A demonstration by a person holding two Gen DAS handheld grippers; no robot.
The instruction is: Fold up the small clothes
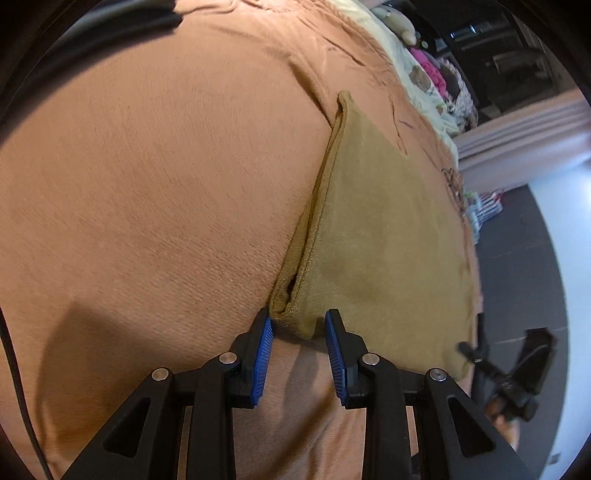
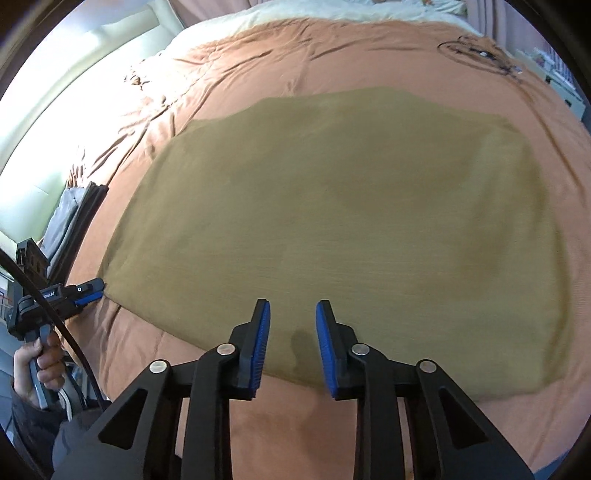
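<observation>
An olive-brown garment [image 2: 332,221] lies spread flat on an orange-brown blanket [image 2: 295,55]. In the left wrist view the garment [image 1: 388,240] shows a doubled hem down its left side. My left gripper [image 1: 298,323] is open, and the garment's near corner lies between its blue pads [image 1: 264,332]; no pinch shows. In the right wrist view the left gripper [image 2: 98,288] meets that same corner at the left. My right gripper [image 2: 293,314] hovers open over the garment's near edge, with flat cloth below the gap. The right gripper [image 1: 476,354] appears blurred at the garment's right edge.
Folded grey clothes [image 2: 70,218] lie at the blanket's left edge. A thin dark cable [image 2: 476,51] is coiled at the far right. Cream bedding [image 2: 295,18] borders the far side. A person's hand [image 2: 37,362] holds the left gripper's handle. Dark floor [image 1: 517,258] lies beyond the bed.
</observation>
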